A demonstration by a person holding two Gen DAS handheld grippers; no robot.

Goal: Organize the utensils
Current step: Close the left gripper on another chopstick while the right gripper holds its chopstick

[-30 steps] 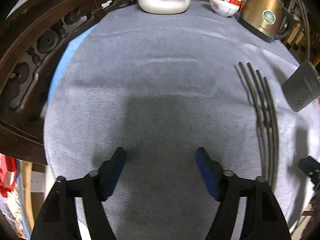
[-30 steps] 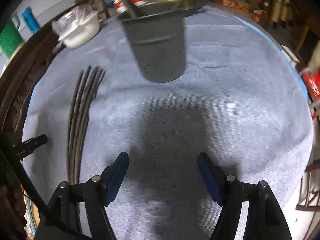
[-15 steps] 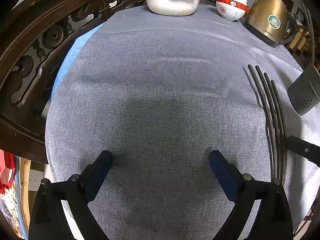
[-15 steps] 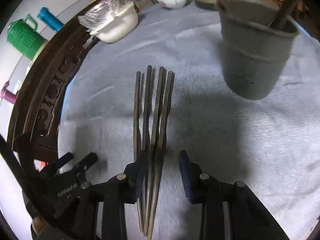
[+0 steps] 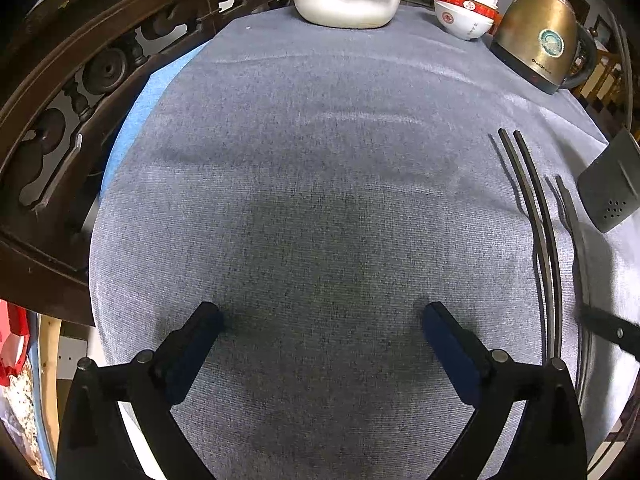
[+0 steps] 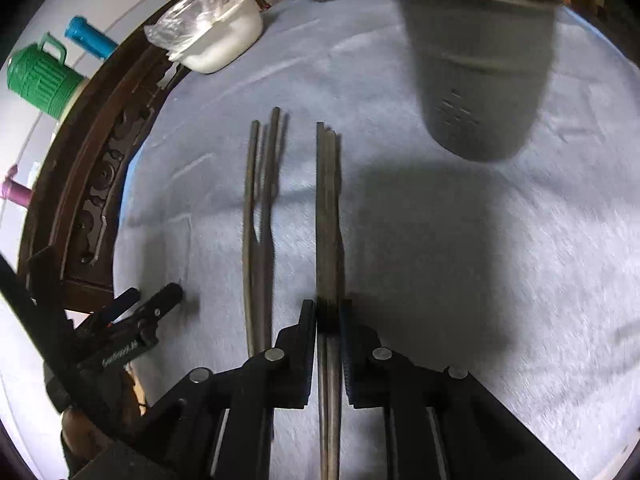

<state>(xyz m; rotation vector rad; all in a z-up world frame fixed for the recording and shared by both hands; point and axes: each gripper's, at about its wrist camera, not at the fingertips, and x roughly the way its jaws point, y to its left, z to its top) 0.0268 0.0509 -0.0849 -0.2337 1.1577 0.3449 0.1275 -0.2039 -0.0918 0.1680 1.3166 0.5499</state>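
- So our right gripper (image 6: 328,316) has swung over from bare cloth onto the chopsticks, and its jaws are closing right now on a pair of chopsticks (image 6: 329,208), which sits pinched between the pads.
- A second ago all 4 sticks lay bunched in 1 bundle; now they're split. 2 are in our grip and look a bit lifted and blurred, and the other 2 chopsticks (image 6: 260,216) are flat on the grey tablecloth (image 6: 440,280), just to the left of the held pair.
- Our left gripper (image 5: 322,344) has spread its jaws wider over the last second and hangs wide open over bare cloth with nothing between them. It's well to the left of the sticks and isn't doing anything for now.
- The grey utensil holder (image 6: 480,72) stands up and to the right of the held pair, near but not touching. Looks like something's already inside it, though it's too blurry to say what.
- What this means, as we read it: grab done for pair 1, next is lifting and tipping the sticks into the holder, then coming back for the other 2.
- Thin sticks could twist or slide in the pads, so we'd want them parallel before lifting.
- The white dish (image 6: 224,44), stacked bowls (image 5: 466,12) and kettle (image 5: 540,48) at the far edge aren't in play.
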